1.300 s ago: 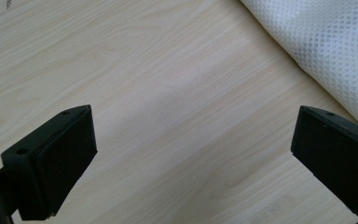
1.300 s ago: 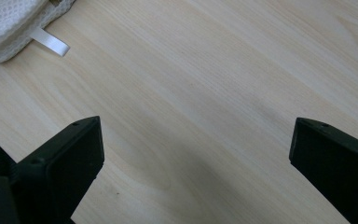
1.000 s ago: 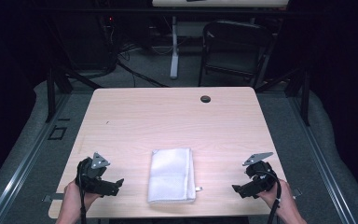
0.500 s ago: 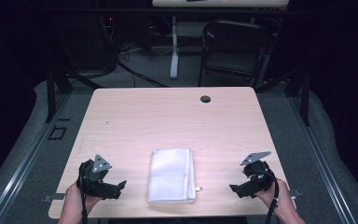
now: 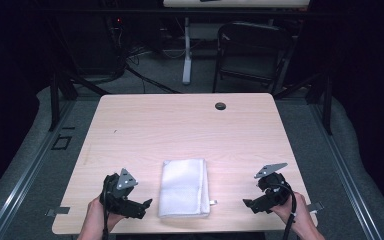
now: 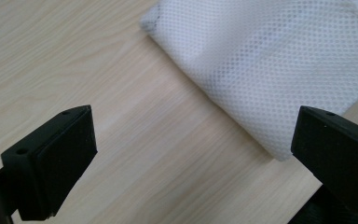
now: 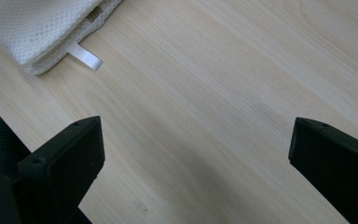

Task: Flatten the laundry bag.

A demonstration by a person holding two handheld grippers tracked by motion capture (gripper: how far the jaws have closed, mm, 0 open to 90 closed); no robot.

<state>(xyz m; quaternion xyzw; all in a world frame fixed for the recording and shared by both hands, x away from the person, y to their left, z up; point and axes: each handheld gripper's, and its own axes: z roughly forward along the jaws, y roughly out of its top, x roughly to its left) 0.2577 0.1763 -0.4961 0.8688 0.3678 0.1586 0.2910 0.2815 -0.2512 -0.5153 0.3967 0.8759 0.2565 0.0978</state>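
A folded white mesh cloth [image 5: 184,188] lies near the front edge of the wooden table [image 5: 180,130], with a small white tag [image 5: 213,202] at its right front corner. My left gripper [image 5: 146,204] is just left of the cloth, open, jaws pointing at it with nothing between them. In the left gripper view the cloth [image 6: 279,65] fills the upper right beyond the jaws. My right gripper [image 5: 246,204] is open to the right of the cloth, apart from it. The right gripper view has the cloth's corner [image 7: 37,28] and tag [image 7: 85,56] at upper left.
A dark round grommet [image 5: 220,106] sits near the table's far edge. A black chair [image 5: 252,55] and a white table leg [image 5: 186,50] stand on the floor behind. Bare wood lies across the middle and back of the table.
Both grippers have drifted slightly toward the table's front edge. The left one has turned a little toward the cloth. The cloth has not moved.
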